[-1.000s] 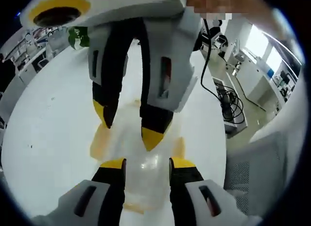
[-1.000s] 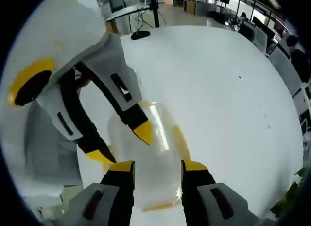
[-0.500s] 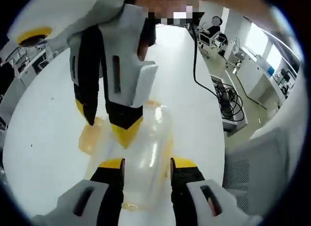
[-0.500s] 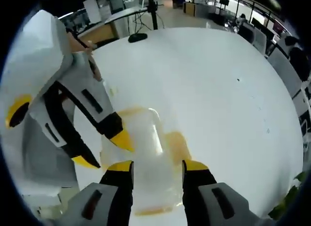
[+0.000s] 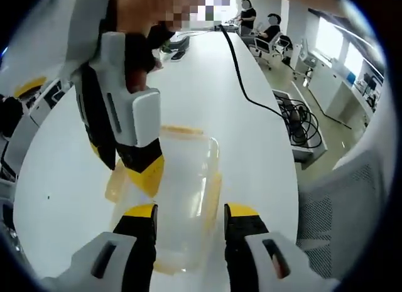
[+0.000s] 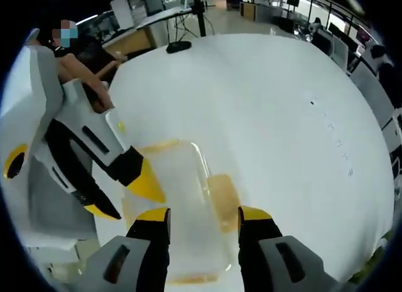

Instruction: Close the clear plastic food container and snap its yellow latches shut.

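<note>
— White counter (image 5: 56, 147) carries what?
— Its clear plastic food container (image 5: 182, 198) lies at lower centre, yellow latches (image 5: 210, 194) along its sides.
— And the claws?
— Left claw (image 5: 188, 211) gapes wide astride the container, holding nothing; right claw (image 6: 202, 215) likewise gapes above it, empty.

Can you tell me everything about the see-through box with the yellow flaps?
The clear plastic container lies flat on the white table, lid on. It looks like thin clear plastic with rounded corners. Yellow latches stick out along its sides and ends. The left claw and right claw each straddle it, and the right claw's yellow tips sit at one long edge.
</note>
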`<state>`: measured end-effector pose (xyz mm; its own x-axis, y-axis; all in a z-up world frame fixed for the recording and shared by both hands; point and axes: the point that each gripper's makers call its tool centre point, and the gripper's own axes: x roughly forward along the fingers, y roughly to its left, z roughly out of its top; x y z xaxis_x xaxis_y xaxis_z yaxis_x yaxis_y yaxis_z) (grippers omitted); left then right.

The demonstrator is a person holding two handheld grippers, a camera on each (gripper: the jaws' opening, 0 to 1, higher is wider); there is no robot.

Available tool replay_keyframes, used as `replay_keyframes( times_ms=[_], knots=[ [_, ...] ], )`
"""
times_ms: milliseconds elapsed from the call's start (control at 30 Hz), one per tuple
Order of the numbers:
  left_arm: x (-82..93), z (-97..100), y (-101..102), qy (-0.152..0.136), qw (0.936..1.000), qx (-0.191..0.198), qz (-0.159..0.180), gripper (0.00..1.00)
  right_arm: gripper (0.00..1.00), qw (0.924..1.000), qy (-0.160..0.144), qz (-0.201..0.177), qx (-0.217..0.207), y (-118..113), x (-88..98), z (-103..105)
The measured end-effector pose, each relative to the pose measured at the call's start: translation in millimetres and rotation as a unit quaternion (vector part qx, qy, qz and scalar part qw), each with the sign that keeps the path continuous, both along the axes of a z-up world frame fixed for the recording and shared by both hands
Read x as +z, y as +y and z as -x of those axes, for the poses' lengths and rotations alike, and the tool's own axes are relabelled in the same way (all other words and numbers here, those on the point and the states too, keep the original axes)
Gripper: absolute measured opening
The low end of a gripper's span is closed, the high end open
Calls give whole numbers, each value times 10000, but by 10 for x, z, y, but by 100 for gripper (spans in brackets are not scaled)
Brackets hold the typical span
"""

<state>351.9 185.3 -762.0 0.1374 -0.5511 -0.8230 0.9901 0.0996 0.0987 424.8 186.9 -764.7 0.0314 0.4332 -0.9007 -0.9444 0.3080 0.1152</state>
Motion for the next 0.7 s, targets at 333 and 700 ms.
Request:
replay_keyframes(
  times_ms=[333,700],
  knots=[
    [-37,24,-21,-378,9993,-63,-33,44,40,9997,254,-31,60,1,-54,8],
    [-53,-2,-16,-690,9976,-65,-30,40,36,9984,537,-82,178,23,-73,62]
  ],
)
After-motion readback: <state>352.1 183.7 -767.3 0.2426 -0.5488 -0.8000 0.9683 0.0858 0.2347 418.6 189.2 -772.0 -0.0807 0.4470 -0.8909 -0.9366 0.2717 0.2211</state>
